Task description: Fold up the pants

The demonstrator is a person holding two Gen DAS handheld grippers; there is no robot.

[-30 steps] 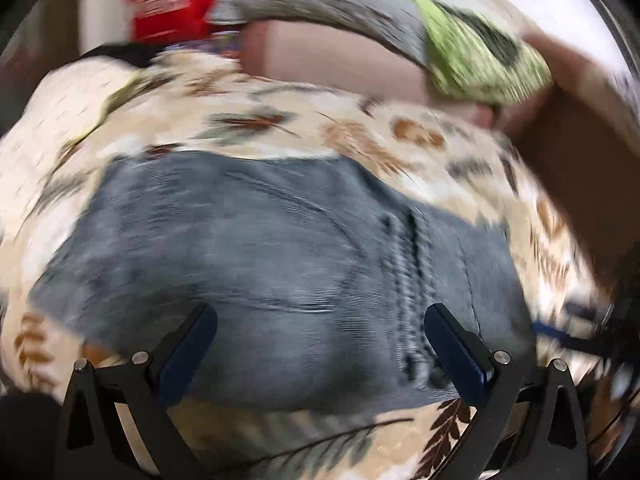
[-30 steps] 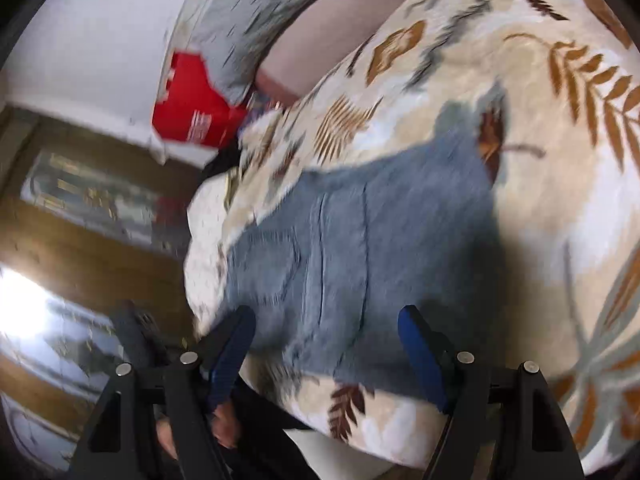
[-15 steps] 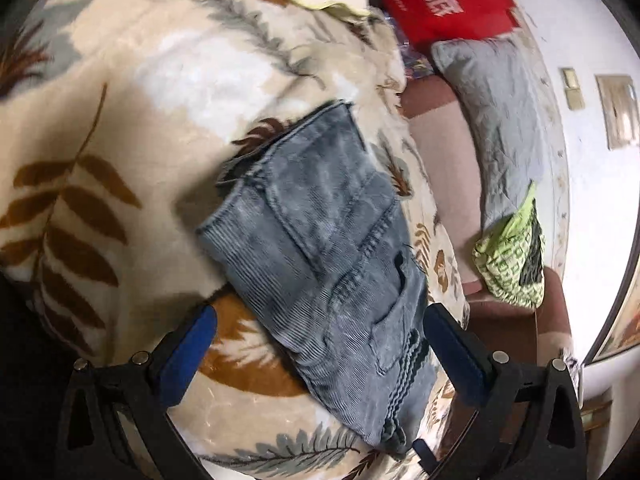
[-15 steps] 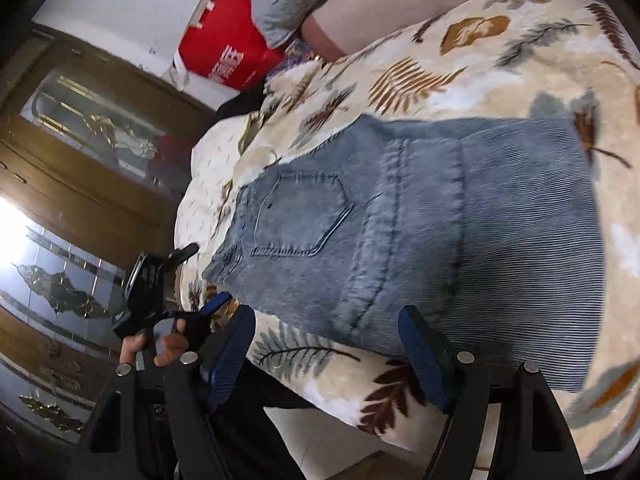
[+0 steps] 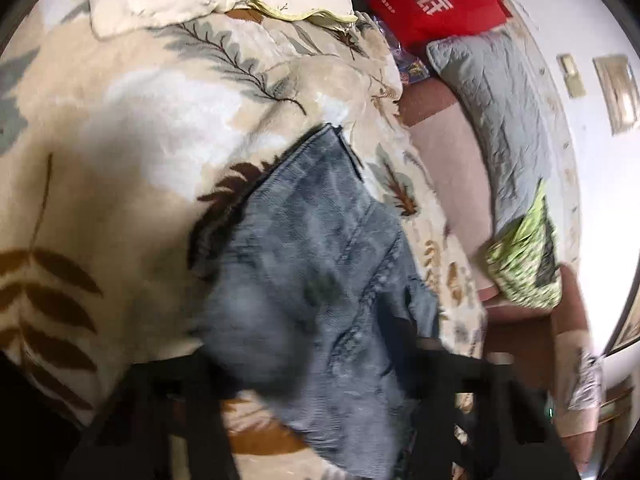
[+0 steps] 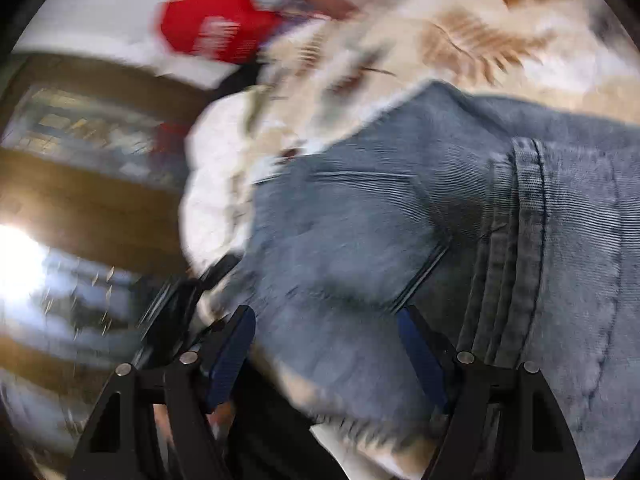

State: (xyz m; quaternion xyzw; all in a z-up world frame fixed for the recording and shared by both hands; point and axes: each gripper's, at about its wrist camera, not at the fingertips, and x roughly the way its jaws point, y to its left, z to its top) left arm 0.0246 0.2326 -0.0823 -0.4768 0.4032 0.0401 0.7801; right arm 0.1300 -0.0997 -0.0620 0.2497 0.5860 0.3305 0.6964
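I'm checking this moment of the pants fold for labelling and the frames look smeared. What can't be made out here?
- Left wrist view: the left gripper is a dark blur; the denim pants lie between its closing fingers, but pad contact is unreadable.
- Left wrist view: the pants' near end is cut off by the bottom edge.
- Right wrist view: motion blur smears the pants' edge by the open right gripper.
- Right wrist view: lettering on the red bag is illegible.

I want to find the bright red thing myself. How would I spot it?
Start at the leaf-print blanket with the folded jeans on it. Look past its far edge, beside the grey quilted pillow: the red bag sits there. It alone is bright red with white lettering.
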